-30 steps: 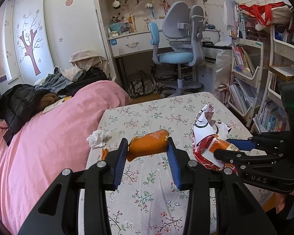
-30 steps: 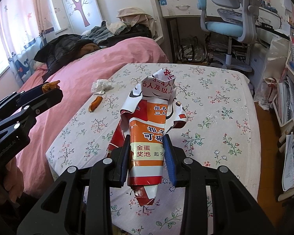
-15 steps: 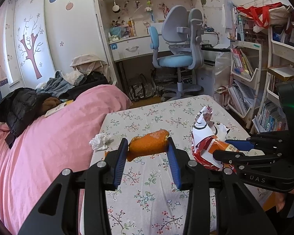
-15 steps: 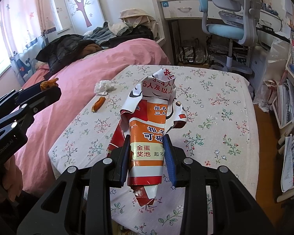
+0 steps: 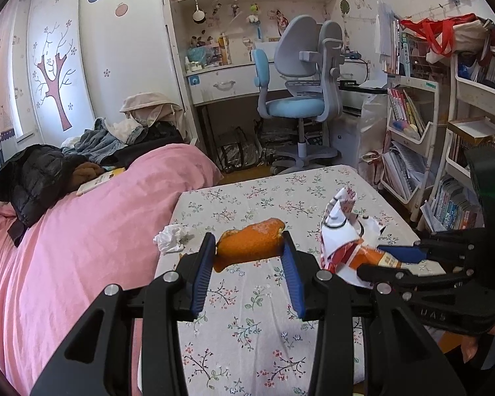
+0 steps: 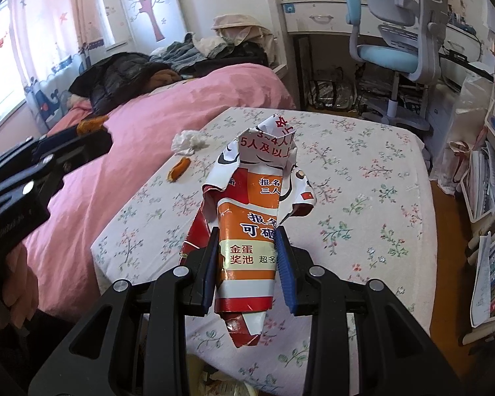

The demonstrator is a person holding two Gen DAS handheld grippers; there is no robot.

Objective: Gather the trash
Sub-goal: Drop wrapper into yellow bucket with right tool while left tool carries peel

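So both hands were full at this point. The left gripper [image 5: 249, 252] was clamped on a chunk of orange peel [image 5: 250, 247], blue pads pressing on either end of it, held up above the near part of the table [image 5: 247, 330] with the flowery cloth. The right gripper [image 6: 247, 257] was squeezed onto a crumpled flyer [image 6: 250, 231], orange, red and white with Chinese print all over it, the paper sticking up past the fingertips and a torn bit hanging below them. From the left camera you could see the right gripper off to the side with the flyer poking out toward the middle of the table, and from the right camera the left gripper sat at the left edge over the pink bed [image 6: 181, 105], a bit of peel showing at its tip. Still lying on the table: a wadded tissue [image 6: 188, 142] near the far left edge, next to the bed, and a smaller peel scrap [image 6: 179, 170] just beside it on the near side. Behind all that, a blue and grey chair [image 5: 300, 99] at the desk, well apart from the table, and a pile of clothes [image 5: 92, 151] at the far end of the bed.
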